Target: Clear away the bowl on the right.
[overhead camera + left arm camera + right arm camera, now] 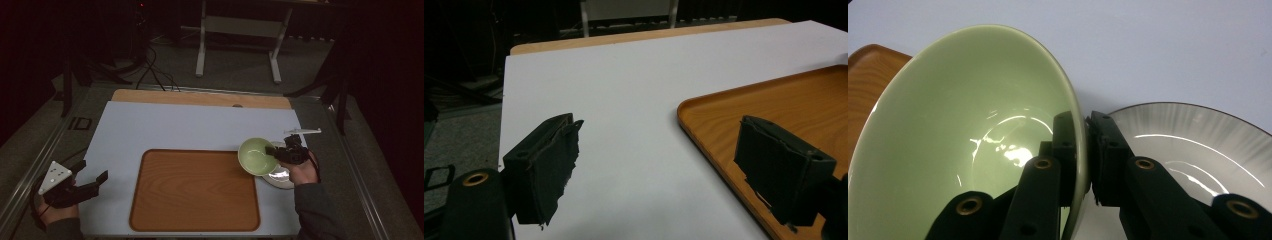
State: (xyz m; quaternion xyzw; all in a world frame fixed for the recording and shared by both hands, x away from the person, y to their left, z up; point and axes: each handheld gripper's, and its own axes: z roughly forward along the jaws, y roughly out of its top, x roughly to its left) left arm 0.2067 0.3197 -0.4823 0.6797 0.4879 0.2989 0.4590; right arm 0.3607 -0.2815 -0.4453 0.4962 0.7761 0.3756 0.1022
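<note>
My right gripper [274, 153] is shut on the rim of a pale green bowl [256, 155], which hangs tilted over the right edge of the wooden tray [195, 192]. In the right gripper view one jaw sits inside the green bowl [958, 145] and the other outside, with the right gripper [1083, 145] clamping its wall. Beneath it lies a white plate [1193, 145] with a dark rim, seen in the high view as the plate [281, 179] under the hand. My left gripper [92, 179] stands open at the table's left front, and in its own view the left gripper [659, 160] holds nothing.
A white sheet [165, 127] covers the table, and the tray edge [704, 130] lies just right of the left gripper. A table leg frame [202, 45] stands on the floor beyond, with cables [152, 70] nearby.
</note>
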